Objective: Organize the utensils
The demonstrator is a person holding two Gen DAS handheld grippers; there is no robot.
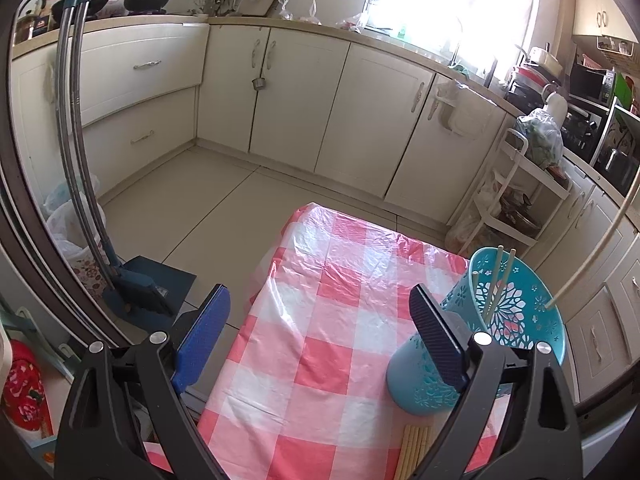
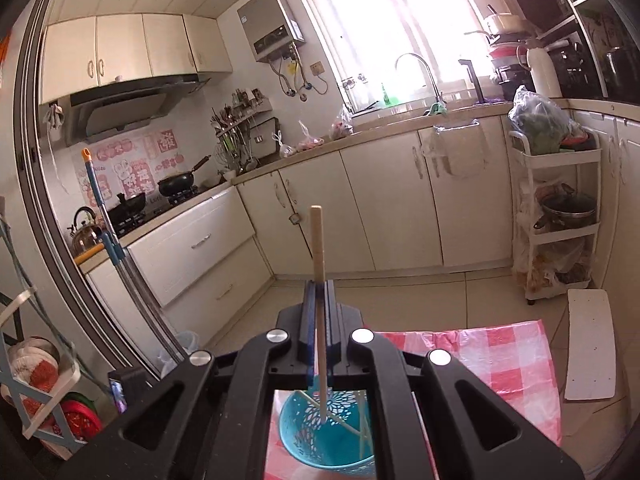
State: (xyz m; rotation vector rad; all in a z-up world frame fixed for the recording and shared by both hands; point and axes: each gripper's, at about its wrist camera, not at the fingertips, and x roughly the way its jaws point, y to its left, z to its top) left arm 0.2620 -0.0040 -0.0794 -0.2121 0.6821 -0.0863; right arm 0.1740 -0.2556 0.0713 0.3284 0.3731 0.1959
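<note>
Black arms of the left tool (image 1: pixel 320 320) fill the bottom of the left wrist view, its two blue pads standing wide apart with nothing between them. Below them lies the counter (image 1: pixel 320 360), covered by a pink-and-white checked plastic cloth. Just behind the right-hand pad stands a turquoise holder (image 1: pixel 516 320) with cut-out flower patterns, tilted toward the camera on the cloth. Two pale chopsticks (image 1: pixel 496 280) lean inside it, their tips rising above the rim. A third pale chopstick (image 1: pixel 592 248) slants in from the upper right, its lower end at the holder's rim. At the bottom edge, between the tool's arms, a bundle of bamboo sticks (image 1: pixel 416 452) lies flat on the cloth. A mop (image 1: pixel 80 160) leans at the left, with cream kitchen cabinets behind.

From the right wrist view, the right tool (image 2: pixel 320 304) is closed tight on a chopstick (image 2: pixel 318 248), which stands nearly upright between the narrow blue pads. Its blunt upper end rises well above the pads; its lower end runs down through the tool's frame and into the turquoise holder (image 2: pixel 296 440) directly below. Other chopsticks (image 2: pixel 360 428) lean across the holder's inside. The checked counter (image 2: pixel 520 360) spreads to the right, with a white board (image 2: pixel 592 344) on the floor beside it.
</note>
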